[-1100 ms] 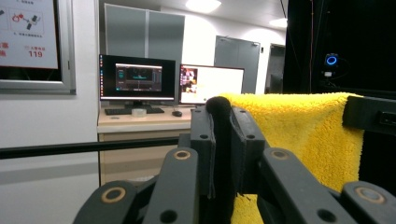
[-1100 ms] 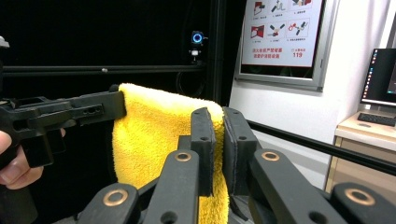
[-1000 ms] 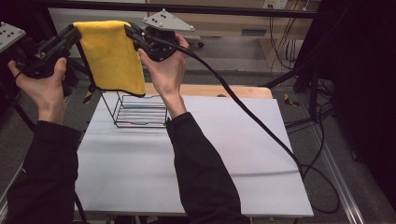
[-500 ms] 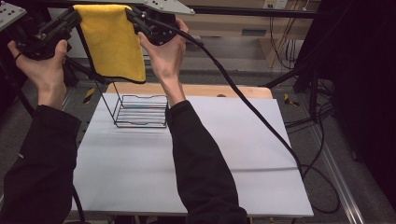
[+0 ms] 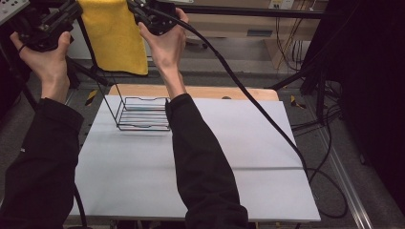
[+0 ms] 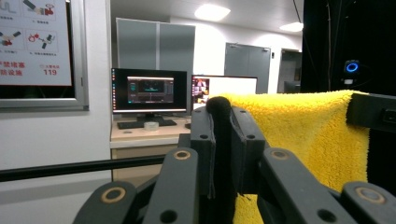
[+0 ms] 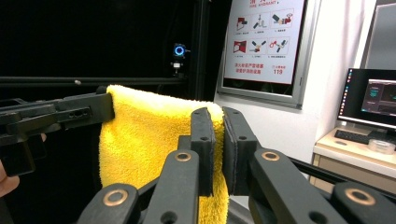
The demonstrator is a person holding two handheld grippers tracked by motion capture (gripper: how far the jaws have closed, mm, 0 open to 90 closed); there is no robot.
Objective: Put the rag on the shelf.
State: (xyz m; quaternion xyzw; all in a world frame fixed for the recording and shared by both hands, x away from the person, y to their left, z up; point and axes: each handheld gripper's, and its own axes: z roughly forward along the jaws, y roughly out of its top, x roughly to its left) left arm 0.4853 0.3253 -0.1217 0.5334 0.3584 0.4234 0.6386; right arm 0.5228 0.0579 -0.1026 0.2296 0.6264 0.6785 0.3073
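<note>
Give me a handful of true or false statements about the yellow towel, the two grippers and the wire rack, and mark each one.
1. Both grippers clamp the yellow towel at its top edge. True.
2. The towel lies flat on the table. False: it hangs in the air, stretched between the left gripper and the right gripper.
3. The wire rack stands on the white tabletop. True.
4. The towel is draped over the rack. False: it hangs above and behind it.

Both forearms wear long black sleeves (image 5: 200,157). The left tongs (image 6: 223,140) and right tongs (image 7: 217,140) are matte black — flat jaws, brass-ringed pivot screws, thick black cable (image 5: 248,100) trailing.
</note>
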